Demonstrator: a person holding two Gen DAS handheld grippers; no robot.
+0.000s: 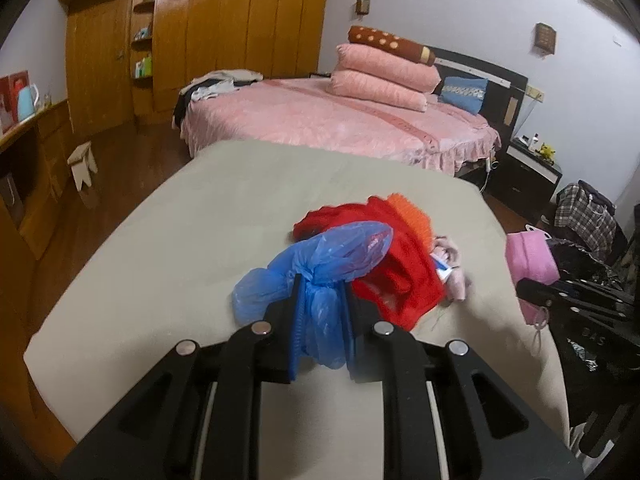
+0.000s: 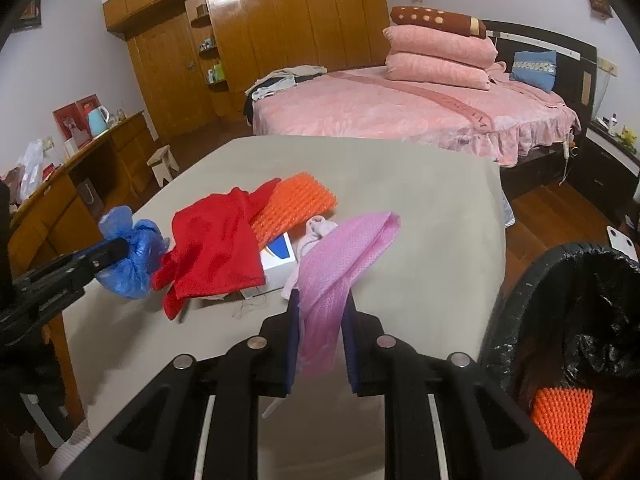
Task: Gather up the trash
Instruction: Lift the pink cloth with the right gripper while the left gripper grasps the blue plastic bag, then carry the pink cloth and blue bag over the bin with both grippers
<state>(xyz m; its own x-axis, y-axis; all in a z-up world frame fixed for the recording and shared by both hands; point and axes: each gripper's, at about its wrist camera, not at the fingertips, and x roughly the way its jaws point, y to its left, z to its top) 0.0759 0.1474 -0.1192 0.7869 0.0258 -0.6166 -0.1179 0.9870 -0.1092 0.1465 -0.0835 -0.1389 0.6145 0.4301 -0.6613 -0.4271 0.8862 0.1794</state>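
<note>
My left gripper (image 1: 321, 285) is shut on a crumpled blue plastic bag (image 1: 320, 264) above the beige table (image 1: 200, 216); it also shows at the left of the right wrist view (image 2: 120, 247). My right gripper (image 2: 322, 300) is shut on a pink mesh cloth (image 2: 340, 256), seen at the right of the left wrist view (image 1: 528, 256). On the table lie a red cloth (image 2: 216, 248), an orange spiky pad (image 2: 296, 204), a white box (image 2: 280, 258) and a pale crumpled tissue (image 2: 316, 232). A black-lined trash bin (image 2: 532, 280) stands at the table's right, with another orange pad (image 2: 560, 416) inside.
A pink bed (image 2: 400, 112) with stacked pillows stands behind the table. A wooden wardrobe (image 2: 280, 32) lines the back wall. A wooden desk (image 2: 80, 168) with a blue kettle is at the left, a small stool (image 2: 162, 164) beside it. A dark nightstand (image 1: 528, 172) is at the right.
</note>
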